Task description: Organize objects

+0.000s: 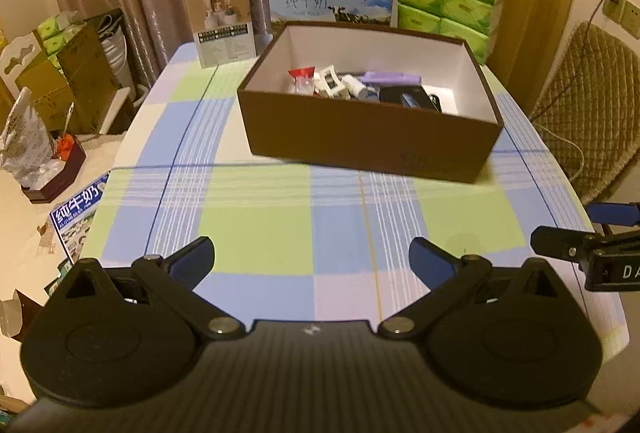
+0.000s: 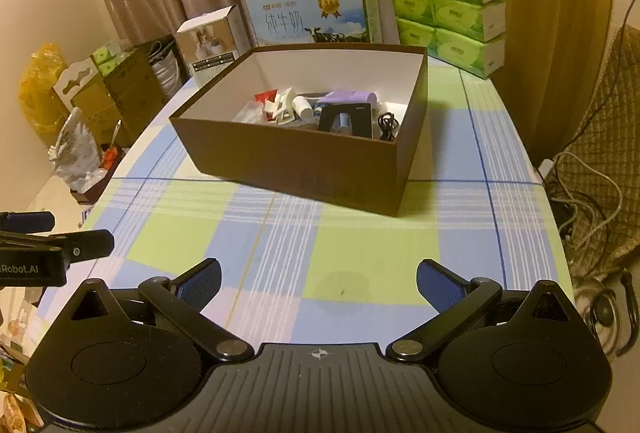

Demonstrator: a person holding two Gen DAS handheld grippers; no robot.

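Objects (image 2: 320, 111) are seen gathered inside the brown box (image 1: 360, 137) on the checkered desk (image 1: 280, 233). Both the left tool (image 1: 312, 261) and right tool (image 2: 319, 283) are held released and empty, well apart from it. Any next reach is best made from above the rim.

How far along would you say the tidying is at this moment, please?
It looks nearly or fully done: the small items lie together inside the brown box, and no loose item shows on the checked tablecloth in front of it. Nothing is in hand; the left gripper and right gripper are both open and empty. Nothing left to collect is visible.
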